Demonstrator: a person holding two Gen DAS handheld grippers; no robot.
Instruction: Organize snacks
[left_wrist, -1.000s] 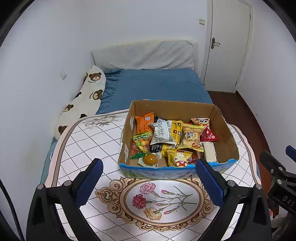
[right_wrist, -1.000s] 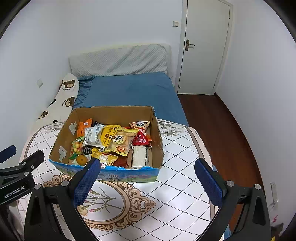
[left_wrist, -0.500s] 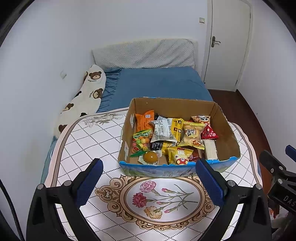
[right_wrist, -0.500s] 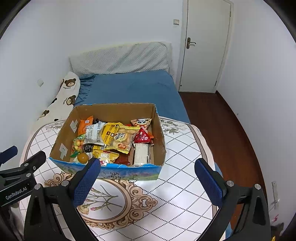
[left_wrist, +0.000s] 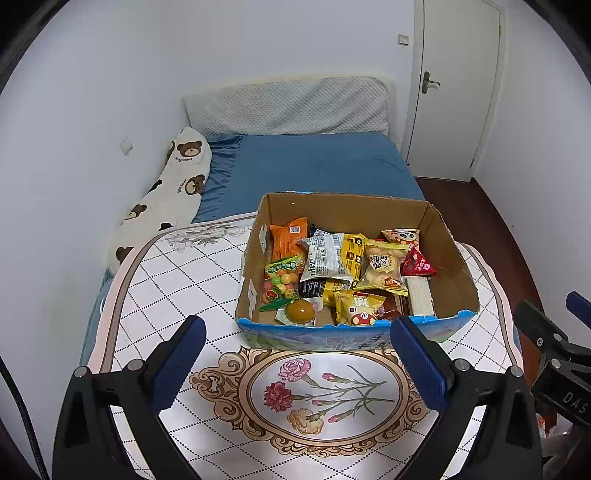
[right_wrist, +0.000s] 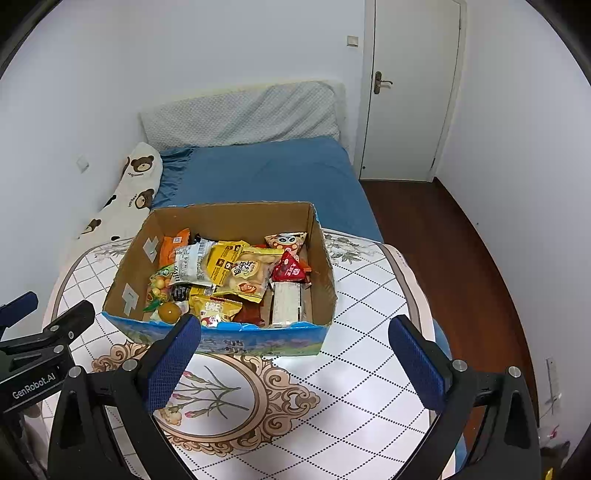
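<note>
An open cardboard box (left_wrist: 347, 212) stands on the table, also in the right wrist view (right_wrist: 229, 216). It holds several snack packets: an orange pack (left_wrist: 286, 238), a white pack (left_wrist: 325, 258), a yellow bag (left_wrist: 384, 264), a red triangular pack (left_wrist: 415, 264) and a round orange jelly (left_wrist: 300, 311). My left gripper (left_wrist: 297, 363) is open and empty, in front of the box. My right gripper (right_wrist: 293, 360) is open and empty, in front of the box's right half.
The table has a white checked cloth with a flower medallion (left_wrist: 325, 395). Behind it is a bed with a blue sheet (left_wrist: 314, 162) and a bear-print pillow (left_wrist: 173, 188). A white door (right_wrist: 410, 88) and wooden floor (right_wrist: 443, 251) are at the right.
Both grippers have drawn back and lifted slightly, so the box sits a little higher in both views. The jaws have stayed open.
</note>
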